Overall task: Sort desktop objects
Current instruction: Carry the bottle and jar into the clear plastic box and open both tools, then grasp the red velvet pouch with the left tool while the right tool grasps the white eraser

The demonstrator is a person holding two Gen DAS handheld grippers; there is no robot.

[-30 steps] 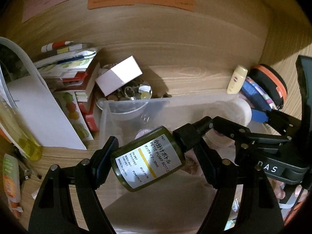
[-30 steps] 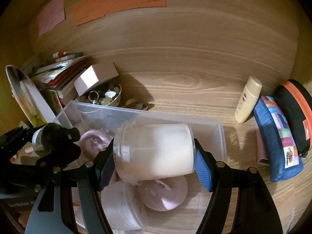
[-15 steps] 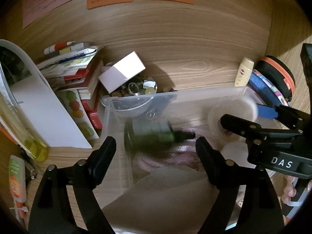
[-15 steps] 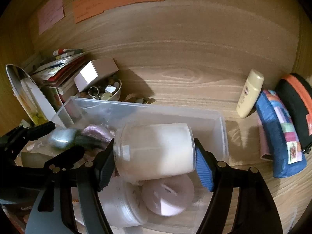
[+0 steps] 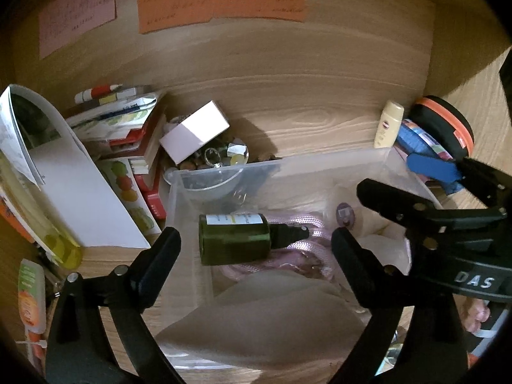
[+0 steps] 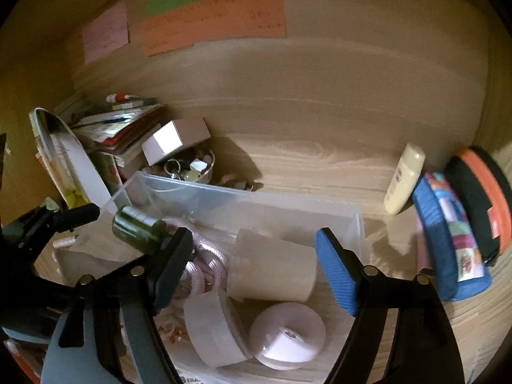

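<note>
A clear plastic bin (image 5: 224, 172) (image 6: 256, 201) sits on the wooden desk. A dark green pump bottle (image 5: 233, 238) (image 6: 137, 232) lies on its side in the bin on a pink rope (image 5: 307, 227) (image 6: 204, 268). A frosted white jar (image 6: 272, 265) lies on its side in the bin, by a tape roll (image 6: 288, 336) and a clear round tub (image 6: 211, 329). My left gripper (image 5: 256, 249) is open above the green bottle, holding nothing. My right gripper (image 6: 252, 256) is open above the white jar, holding nothing; it shows in the left wrist view (image 5: 416, 192).
A stack of books and papers (image 5: 112, 134) stands at the left. A white box (image 5: 195, 134) rests on a bowl of small items (image 6: 188, 169). A cream bottle (image 6: 403, 179), a blue patchwork pouch (image 6: 451, 240) and a black-orange case (image 6: 483, 204) lie at the right.
My left gripper opened and the green bottle dropped into the bin. My right gripper opened and the white jar dropped into the bin. Both grippers have lifted back.
</note>
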